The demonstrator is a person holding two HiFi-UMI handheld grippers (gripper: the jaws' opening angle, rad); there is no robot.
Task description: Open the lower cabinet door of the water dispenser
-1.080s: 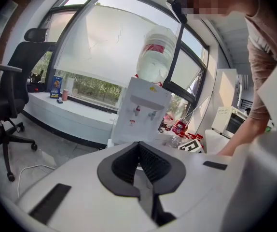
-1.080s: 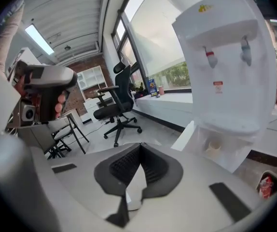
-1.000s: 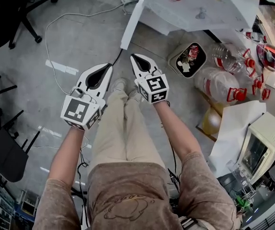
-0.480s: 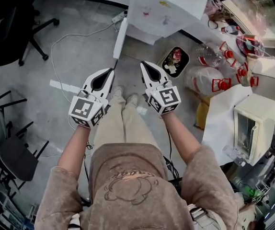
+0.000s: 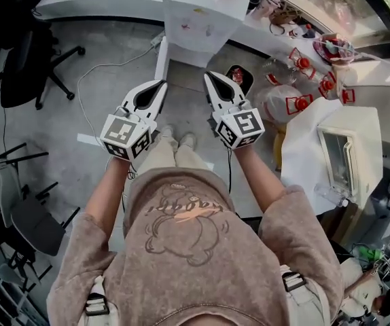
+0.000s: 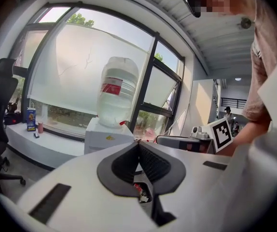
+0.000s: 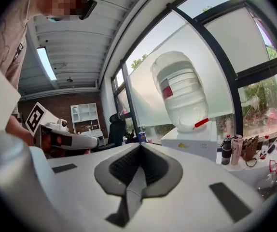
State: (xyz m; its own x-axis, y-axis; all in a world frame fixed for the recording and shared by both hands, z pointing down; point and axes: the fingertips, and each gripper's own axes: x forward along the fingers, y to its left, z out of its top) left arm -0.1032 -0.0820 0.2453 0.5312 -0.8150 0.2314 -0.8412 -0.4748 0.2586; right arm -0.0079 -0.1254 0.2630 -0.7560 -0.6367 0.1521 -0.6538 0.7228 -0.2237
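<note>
Evidently no part of the opening was done. My left claw [image 5: 161,84] and right claw [image 5: 208,77] were both closed tight with nothing between the jaws, held in the air well apart from the water dispenser [image 5: 196,32]. It stood ahead at the far side by the window [image 6: 80,66], its bottle [image 6: 119,91] on top. Approach, grasp and pull all remained. The lower cabinet door was hidden behind my claw bodies in both gripper views, and too foreshortened from above to make out.
</note>
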